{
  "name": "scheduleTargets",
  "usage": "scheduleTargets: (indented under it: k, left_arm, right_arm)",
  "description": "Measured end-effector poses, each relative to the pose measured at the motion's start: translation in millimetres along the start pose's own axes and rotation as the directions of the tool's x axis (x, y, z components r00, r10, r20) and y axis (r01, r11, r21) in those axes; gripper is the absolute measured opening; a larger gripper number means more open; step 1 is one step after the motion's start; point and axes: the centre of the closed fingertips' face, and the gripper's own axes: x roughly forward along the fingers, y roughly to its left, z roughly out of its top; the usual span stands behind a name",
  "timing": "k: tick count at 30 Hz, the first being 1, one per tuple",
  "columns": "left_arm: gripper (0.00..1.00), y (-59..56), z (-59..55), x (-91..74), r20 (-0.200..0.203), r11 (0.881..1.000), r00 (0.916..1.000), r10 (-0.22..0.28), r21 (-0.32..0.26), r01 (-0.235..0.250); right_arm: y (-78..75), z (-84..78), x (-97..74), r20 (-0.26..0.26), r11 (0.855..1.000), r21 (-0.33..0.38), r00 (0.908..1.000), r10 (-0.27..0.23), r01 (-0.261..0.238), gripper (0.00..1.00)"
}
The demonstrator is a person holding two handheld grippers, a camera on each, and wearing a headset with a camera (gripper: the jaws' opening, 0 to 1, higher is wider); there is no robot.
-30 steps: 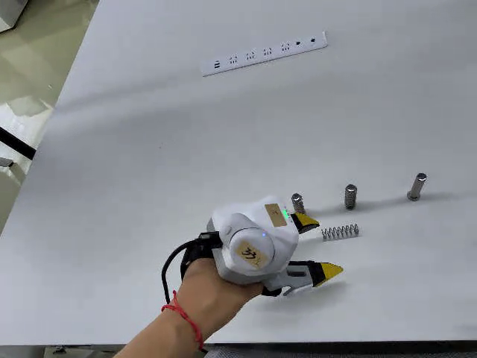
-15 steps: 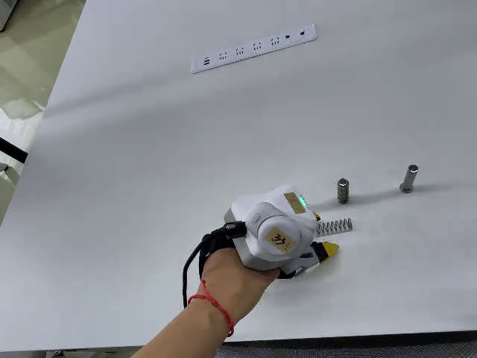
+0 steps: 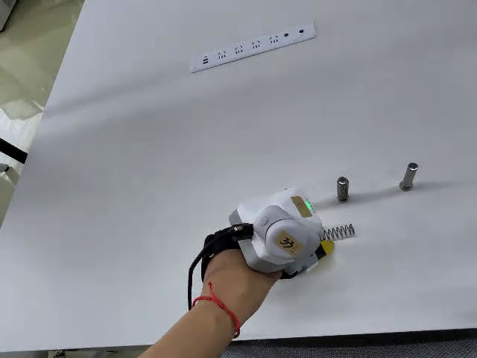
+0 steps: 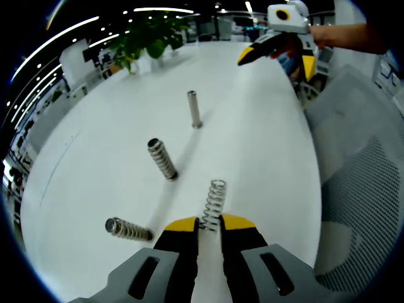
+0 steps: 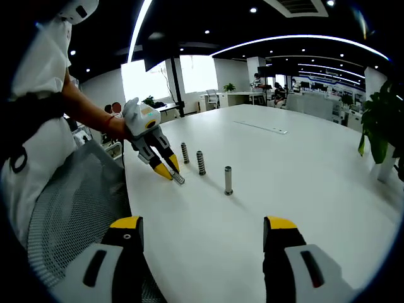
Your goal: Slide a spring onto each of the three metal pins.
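Left tool (image 4: 208, 222) is clenched on the near end of the loose spring (image 4: 213, 201). Of the task items, these 2 sit farthest from the bare pin (image 4: 194, 108), at the person's side of the desk (image 3: 149, 186). The rest of the loose spring sticks out past the jaw tips, aimed roughly toward the bare pin. Cannot tell if it lies on the desk or is just off it.

Nearest pin (image 4: 126, 228): 2 places down the row from the bare pin, coil around its shaft, counts as done.

Middle pin (image 4: 162, 158): between the nearest pin and the bare pin, coil on it too, done.

Bare pin: upright at the end of the row, no spring on it, well apart from the loose spring.

Progress call: 2 of 3 pins are done, 1 is left. The last spring is already gripped, so what remains is carrying it to the bare pin, standing it up and threading it over the top. It is pinched at 1 end only, so the free end may wobble on line-up.

Right tool (image 5: 203, 222): jaws spread wide with nothing between them. It hangs well beyond the bare pin, on the side away from the left tool, touching nothing.

Power strip (image 3: 253, 47): far back on the desk, well apart from the bare pin, not part of the job.
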Motion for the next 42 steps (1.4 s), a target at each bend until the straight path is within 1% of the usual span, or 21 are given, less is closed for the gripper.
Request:
scheduleTargets:
  k: [4, 8, 11, 18, 23, 28, 31, 35, 38, 39, 42]
  left_arm:
    - [0.12, -1.6, -0.2, -0.2, -0.009, 1.000, 1.0000, -0.003, 0.013, 0.003]
    - [0.12, -1.4, -0.3, 0.0, -0.016, 1.000, 0.9999, -0.006, 0.012, 0.007]
    - [0.11, -1.6, -0.7, -0.2, -0.021, 1.000, 0.9998, -0.007, 0.024, 0.007]
    - [0.11, -3.7, -1.9, -1.1, -0.025, 1.000, 0.9995, -0.017, 0.024, 0.018]
    - [0.11, -7.4, -0.2, -3.1, -0.014, 1.000, 0.9995, -0.027, 0.012, 0.027]
    - [0.11, -12.5, 5.1, -6.9, 0.015, 0.999, 0.9991, -0.039, -0.002, 0.039]
    - [0.11, -15.1, 12.2, -11.9, 0.049, 0.999, 0.9978, -0.044, -0.010, 0.044]
    - [0.11, -19.0, 23.6, -21.5, 0.102, 0.998, 0.9935, -0.052, -0.018, 0.054]
    - [0.11, -20.9, 34.2, -30.1, 0.150, 0.998, 0.9873, -0.053, -0.028, 0.058]
    - [0.11, -21.1, 39.5, -34.0, 0.177, 0.998, 0.9829, -0.052, -0.029, 0.058]
    - [0.11, -22.3, 49.6, -44.0, 0.225, 0.997, 0.9732, -0.049, -0.042, 0.060]
  right_arm:
    - [0.4, -0.3, -0.1, 0.000, 1.000, -0.001, 1.0000, 0.002, -0.002, 0.79]
    - [1.6, -1.3, 0.0, -0.006, 1.000, -0.002, 1.0000, 0.003, -0.003, 0.79]
    - [2.4, -3.0, 0.2, -0.011, 1.000, -0.002, 0.9999, 0.004, -0.004, 0.79]
    - [6.6, 0.7, 2.2, -0.012, 1.000, -0.006, 0.9999, 0.004, -0.004, 0.78]
    - [9.1, 2.5, 3.8, -0.015, 1.000, -0.010, 0.9999, 0.007, -0.008, 0.78]
    - [12.7, 4.6, 7.0, -0.015, 1.000, -0.015, 0.9997, 0.020, -0.020, 0.78]
    - [15.3, 8.6, 8.5, -0.015, 1.000, -0.015, 0.9995, 0.027, -0.027, 0.76]
    - [22.7, 22.2, 11.5, -0.008, 0.999, -0.021, 0.9989, 0.047, -0.047, 0.74]
    - [26.6, 32.4, 14.6, 0.001, 0.998, -0.026, 0.9980, 0.063, -0.063, 0.72]
    - [29.1, 38.8, 16.2, 0.011, 0.997, -0.019, 0.9973, 0.073, -0.073, 0.71]
    - [34.5, 50.3, 20.3, 0.017, 0.995, -0.003, 0.9950, 0.098, -0.098, 0.65]
